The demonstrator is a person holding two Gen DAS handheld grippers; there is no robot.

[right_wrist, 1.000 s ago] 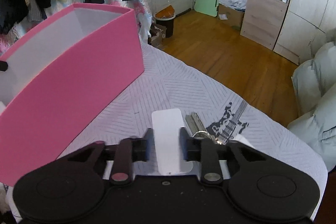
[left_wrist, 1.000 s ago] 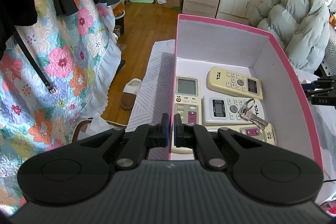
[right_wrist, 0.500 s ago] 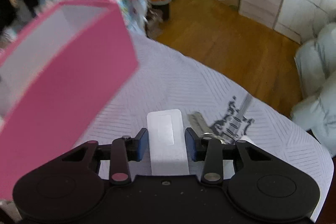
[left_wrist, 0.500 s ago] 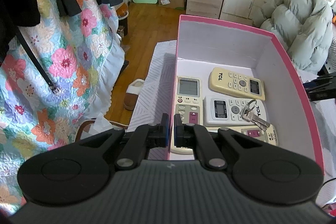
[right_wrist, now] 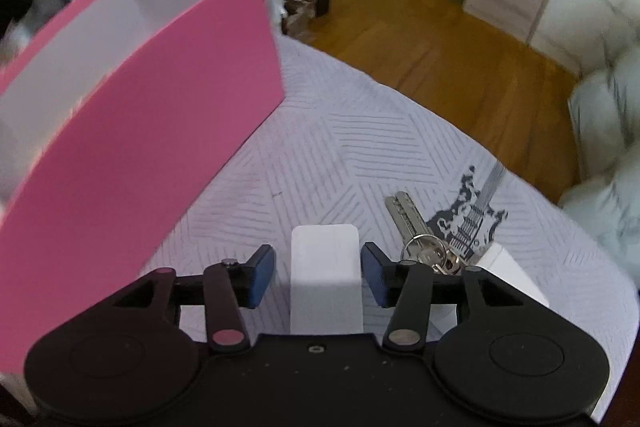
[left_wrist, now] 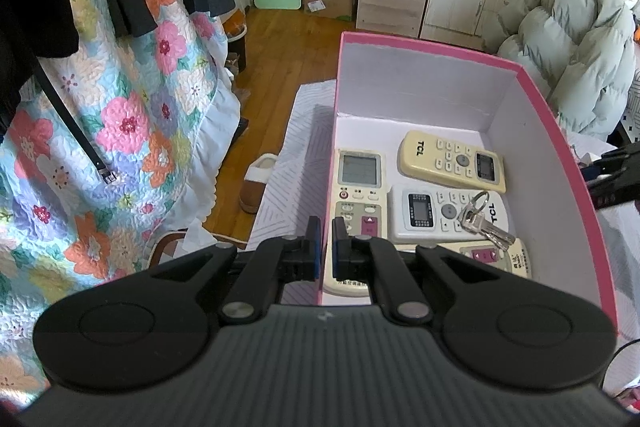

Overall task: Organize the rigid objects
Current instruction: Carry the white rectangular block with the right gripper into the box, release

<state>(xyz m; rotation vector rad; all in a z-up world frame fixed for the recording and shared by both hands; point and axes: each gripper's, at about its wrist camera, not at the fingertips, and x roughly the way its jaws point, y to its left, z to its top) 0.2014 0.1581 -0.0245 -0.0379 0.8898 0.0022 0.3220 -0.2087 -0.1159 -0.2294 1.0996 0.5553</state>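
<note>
The right view is motion-blurred; the white remote's (right_wrist: 325,279) near end is hidden behind the hand-held gripper's body.

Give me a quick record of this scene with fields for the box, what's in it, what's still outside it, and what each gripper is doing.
box: pink box, open top, white inside, on the patterned cloth
inside box: four remote controls, among them a yellowed TCL remote, and a key bunch lying on a white remote
outside box: white card, second set of keys
left gripper: shut on the box's near-left wall
right gripper: jaws opening, card between them, pads clear of it
</note>
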